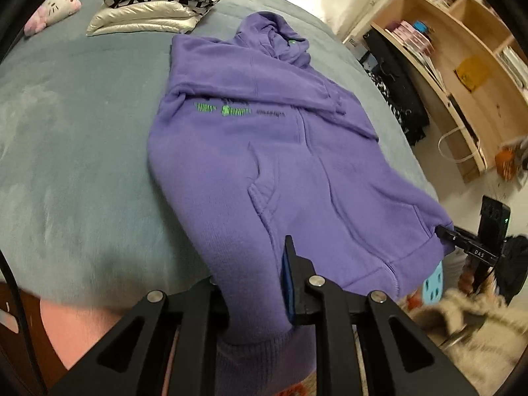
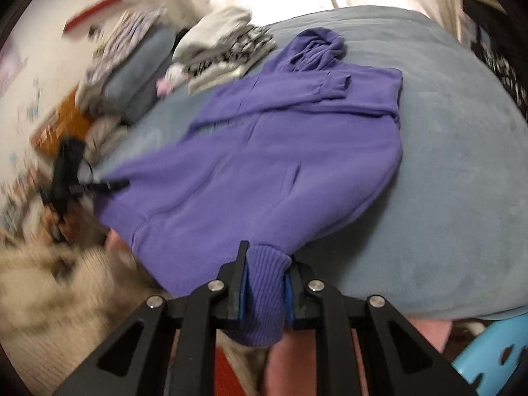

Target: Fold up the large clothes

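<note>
A purple hoodie lies face up on the grey-blue bed, hood at the far end and sleeves folded across the chest. My left gripper is shut on the near hem corner, which bunches between its jaws and hides the left finger. The right gripper pinches the other hem corner at the right, off the bed's edge. In the right wrist view my right gripper is shut on the ribbed hem of the hoodie. The left gripper grips the hem at the left. The near hem hangs lifted between both.
A stack of folded clothes and a white plush toy sit at the bed's far end. Wooden shelves stand to the right of the bed. A grey pillow lies on the bed, and a blue stool stands near it.
</note>
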